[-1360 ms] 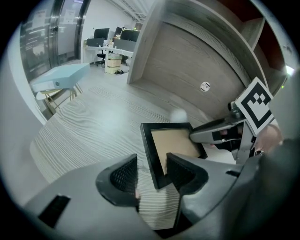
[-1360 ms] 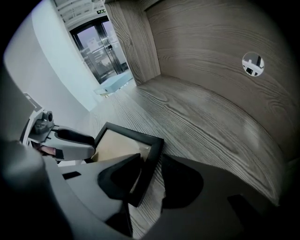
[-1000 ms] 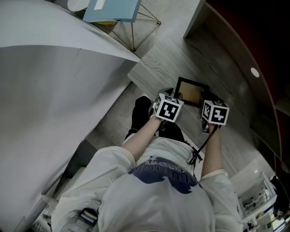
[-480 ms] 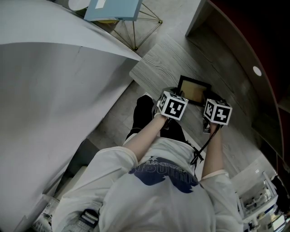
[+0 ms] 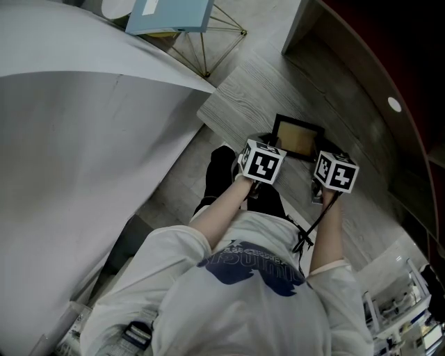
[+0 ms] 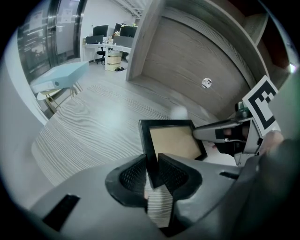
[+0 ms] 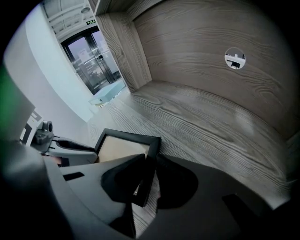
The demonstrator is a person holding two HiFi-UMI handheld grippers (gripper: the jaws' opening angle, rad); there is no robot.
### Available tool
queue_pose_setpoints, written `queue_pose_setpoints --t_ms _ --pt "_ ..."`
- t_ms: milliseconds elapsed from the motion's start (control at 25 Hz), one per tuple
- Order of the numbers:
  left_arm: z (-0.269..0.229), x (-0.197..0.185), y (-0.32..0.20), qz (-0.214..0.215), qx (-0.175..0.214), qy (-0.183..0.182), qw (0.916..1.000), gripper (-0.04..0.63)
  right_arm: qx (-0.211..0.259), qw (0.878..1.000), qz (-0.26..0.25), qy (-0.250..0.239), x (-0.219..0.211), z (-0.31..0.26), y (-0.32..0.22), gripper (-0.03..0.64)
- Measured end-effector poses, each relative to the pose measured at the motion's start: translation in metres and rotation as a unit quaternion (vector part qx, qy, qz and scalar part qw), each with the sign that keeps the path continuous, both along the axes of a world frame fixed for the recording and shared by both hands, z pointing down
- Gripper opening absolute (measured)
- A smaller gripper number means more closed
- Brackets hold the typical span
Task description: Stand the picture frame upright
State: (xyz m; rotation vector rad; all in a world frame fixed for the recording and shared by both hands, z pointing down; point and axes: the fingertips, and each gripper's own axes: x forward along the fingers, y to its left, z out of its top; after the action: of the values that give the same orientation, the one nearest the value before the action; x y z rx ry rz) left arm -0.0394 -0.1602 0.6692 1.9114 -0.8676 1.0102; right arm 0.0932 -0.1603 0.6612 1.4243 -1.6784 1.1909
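Observation:
A black picture frame (image 5: 297, 137) with a tan panel lies on the grey wood-grain surface (image 5: 243, 97). My left gripper (image 6: 151, 161) has the frame's (image 6: 173, 140) left bar between its ribbed pads. The jaws are closing and both pads touch the bar. My right gripper (image 7: 150, 161) straddles the right bar near a corner of the frame (image 7: 123, 147). Its jaws are closing too and sit against the bar. In the head view the two marker cubes (image 5: 263, 162) (image 5: 336, 172) hide both sets of jaws at the frame's near side.
A curved wood wall with a round fitting (image 7: 234, 58) rises behind the surface. A blue-topped side table on wire legs (image 5: 177, 17) stands beyond it. A broad white curved panel (image 5: 83, 125) fills the left. The person's dark leg (image 5: 219, 174) is by the surface's near edge.
Barely any shift: both grippers stay at the frame's near side, and the frame lies where it was.

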Motion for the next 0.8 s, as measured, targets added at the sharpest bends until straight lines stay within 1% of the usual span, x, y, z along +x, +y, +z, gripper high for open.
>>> queue_pose_setpoints --t_ms 280,440,560,680,800 --pt "-0.030 0.006 -0.014 0.035 0.059 0.016 0.9975 0.084 0.058 0.997 0.039 -0.022 0.005 -0.029 -0.006 0.069" --pt "-0.052 0.014 -0.026 0.061 0.082 0.032 0.9943 0.084 0.092 0.993 0.069 -0.015 0.012 -0.056 -0.010 0.067" --pt "-0.071 0.021 -0.035 0.094 0.103 0.047 0.9892 0.084 0.119 0.987 0.105 -0.007 0.018 -0.077 -0.009 0.067" --pt "-0.089 0.030 -0.037 0.128 0.108 0.065 0.9837 0.084 0.139 0.980 0.144 0.005 0.026 -0.096 -0.001 0.067" --pt "-0.106 0.036 -0.037 0.175 0.116 0.077 0.9746 0.084 0.153 0.969 0.191 0.021 0.030 -0.111 0.014 0.067"
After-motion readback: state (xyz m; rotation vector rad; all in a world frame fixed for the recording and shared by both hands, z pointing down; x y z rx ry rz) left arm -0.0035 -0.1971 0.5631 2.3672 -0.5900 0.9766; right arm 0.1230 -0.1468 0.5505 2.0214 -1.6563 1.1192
